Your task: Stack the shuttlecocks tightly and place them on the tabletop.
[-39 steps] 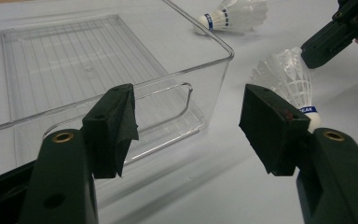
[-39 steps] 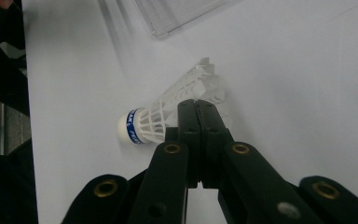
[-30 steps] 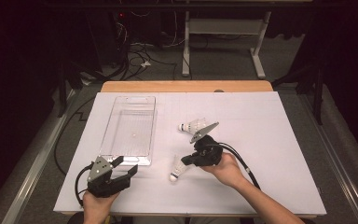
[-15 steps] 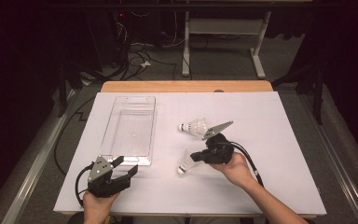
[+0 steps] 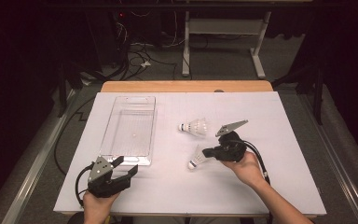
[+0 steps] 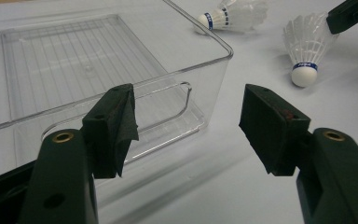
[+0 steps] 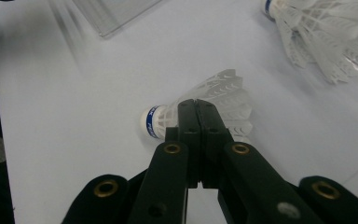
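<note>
tool [image 7: 196, 108] closed, pinching shuttlecock [image 7: 214, 100] skirt | second shuttlecock [image 7: 326, 32] beyond

From my right hand-held gripper [image 7: 196, 109] view, the closed jaws cover the middle of the nearer shuttlecock [image 7: 205, 100], so I cannot tell whether they pinch its feathers or only lie over them. The second shuttlecock [image 7: 324, 35] runs off the top and right edges there, and the clear tray [image 7: 114, 11] is a blurred corner cut by the top edge. In the left hand-held gripper view, the tray's far end leaves the frame. From the high view, the print on the shuttlecocks' blue bands is too small to read.
</note>
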Demonstrator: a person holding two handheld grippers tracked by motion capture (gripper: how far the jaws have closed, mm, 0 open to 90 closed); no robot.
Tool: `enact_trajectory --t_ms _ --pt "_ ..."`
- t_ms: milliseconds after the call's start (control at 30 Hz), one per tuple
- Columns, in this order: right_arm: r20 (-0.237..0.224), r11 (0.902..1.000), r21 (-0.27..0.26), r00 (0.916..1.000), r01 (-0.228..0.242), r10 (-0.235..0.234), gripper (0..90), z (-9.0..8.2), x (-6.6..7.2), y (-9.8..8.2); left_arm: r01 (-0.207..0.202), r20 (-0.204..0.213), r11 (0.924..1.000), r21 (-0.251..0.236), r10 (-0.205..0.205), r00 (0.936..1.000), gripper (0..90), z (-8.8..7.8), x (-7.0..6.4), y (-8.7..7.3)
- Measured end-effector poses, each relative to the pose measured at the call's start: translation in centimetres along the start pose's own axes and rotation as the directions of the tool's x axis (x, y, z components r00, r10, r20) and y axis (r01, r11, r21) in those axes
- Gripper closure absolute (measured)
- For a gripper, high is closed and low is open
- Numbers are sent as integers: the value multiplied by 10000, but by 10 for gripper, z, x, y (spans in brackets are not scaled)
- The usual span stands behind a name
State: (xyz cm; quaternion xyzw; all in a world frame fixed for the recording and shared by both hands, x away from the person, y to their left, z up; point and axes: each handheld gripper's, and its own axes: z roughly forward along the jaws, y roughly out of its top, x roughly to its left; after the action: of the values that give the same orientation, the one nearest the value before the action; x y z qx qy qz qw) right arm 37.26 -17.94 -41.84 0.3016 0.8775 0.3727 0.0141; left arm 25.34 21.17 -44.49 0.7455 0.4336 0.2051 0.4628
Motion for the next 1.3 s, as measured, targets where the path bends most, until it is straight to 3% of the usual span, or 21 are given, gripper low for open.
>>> enact_trajectory --t_ms 467,867,1300 --pt "492 9968 -635 9975 -481 513 900 -23 -16 -3 4 3 10000 -1 -4 10000 368 0 0 0" --pt "874 9887 -1142 9903 -975 1078 900 -40 -32 3 -11 17 10000 0 11 10000 367 0 0 0" --pt "1364 9823 -1196 9776 -1443 1603 900 -38 -53 11 7 46 10000 8 -7 10000 367 1 0 0"
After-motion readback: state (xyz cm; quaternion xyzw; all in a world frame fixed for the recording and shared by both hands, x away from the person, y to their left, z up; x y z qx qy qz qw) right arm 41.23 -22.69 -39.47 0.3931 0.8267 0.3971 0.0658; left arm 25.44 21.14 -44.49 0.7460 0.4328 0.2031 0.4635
